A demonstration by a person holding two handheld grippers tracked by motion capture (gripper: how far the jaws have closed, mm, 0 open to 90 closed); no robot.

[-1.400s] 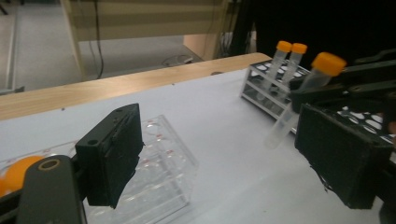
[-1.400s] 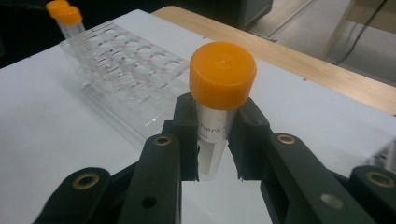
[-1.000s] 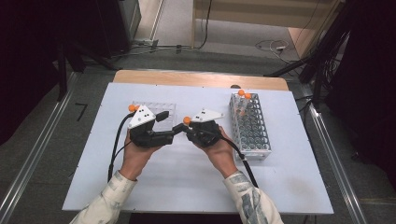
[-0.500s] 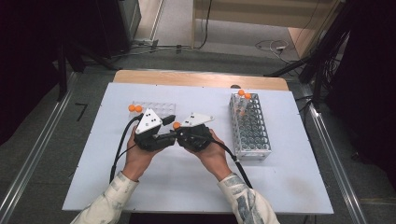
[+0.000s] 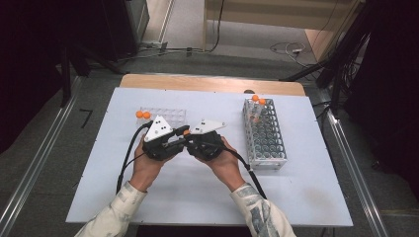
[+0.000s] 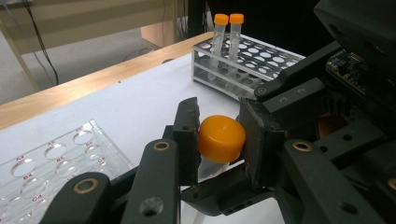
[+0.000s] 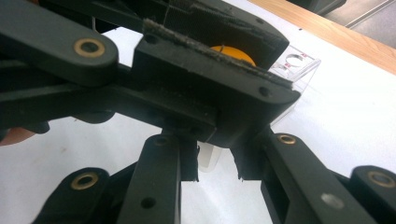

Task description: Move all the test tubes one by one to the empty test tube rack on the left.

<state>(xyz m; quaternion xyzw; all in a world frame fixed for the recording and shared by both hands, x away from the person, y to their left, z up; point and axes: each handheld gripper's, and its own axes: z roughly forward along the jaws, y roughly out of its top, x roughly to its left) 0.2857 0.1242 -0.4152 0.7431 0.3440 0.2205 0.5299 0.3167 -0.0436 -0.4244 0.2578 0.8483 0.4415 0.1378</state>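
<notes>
Both grippers meet mid-desk (image 5: 99, 197), sharing 1 tube (image 6: 212, 165). The left gripper (image 6: 218, 140) has just been closing and its jaws now pinch the orange cap (image 6: 222, 138); the right gripper (image 7: 217, 168) has its jaws clamped on the clear tube body below. So it looks like an unscrewing setup. Risk as I see it: twist off-axis and the tube slips in the right jaws, or the cap pops loose and rolls toward the metal rack (image 5: 266, 136) with its 2 capped tubes (image 5: 257, 106) or the clear tray (image 5: 165, 116).
</notes>
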